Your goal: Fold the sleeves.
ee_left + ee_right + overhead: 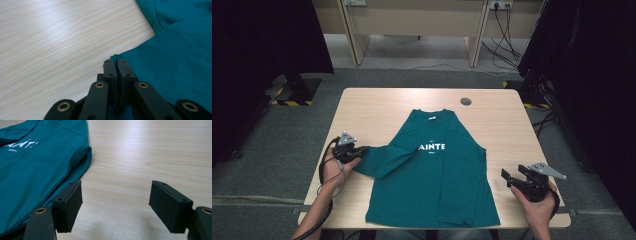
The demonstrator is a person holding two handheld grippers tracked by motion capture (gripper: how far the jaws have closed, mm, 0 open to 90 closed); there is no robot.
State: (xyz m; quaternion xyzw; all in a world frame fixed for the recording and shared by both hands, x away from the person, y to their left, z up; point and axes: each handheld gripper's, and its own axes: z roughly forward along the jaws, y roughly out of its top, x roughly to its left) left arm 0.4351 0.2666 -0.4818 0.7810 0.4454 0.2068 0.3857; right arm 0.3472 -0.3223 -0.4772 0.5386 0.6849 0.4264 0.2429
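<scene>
So, teal shirt (432, 175) lies flat on the wooden surface (377, 105), roughly centred, neck end toward the far edge, hem near the person's edge, white lettering across the chest. Its right side is folded inward, leaving a straight folded edge on that side. Its left sleeve (379, 159) sticks out at an angle toward the left claw. Left claw (362, 149) sits at the sleeve's end, near the left edge of the surface, held in the left hand (333, 170). In the left gripper view the left claw (116, 65) is clenched, jaws pressed together with the teal sleeve edge (115, 56) pinched at the tips; rest of the fabric spreads off to the right of the jaws, bare wood to the left. Right claw (506, 176) is near the surface's right front corner, held in the right hand (537, 205), just beside the shirt's folded right edge but apart from it. In the right gripper view the right claw (116, 202) stands released, jaws wide apart with bare wood between them, holding nothing; the shirt's folded edge (82, 162) lies to the left of the left jaw. A small round grey grommet (466, 101) sits in the surface beyond the shirt collar.
</scene>
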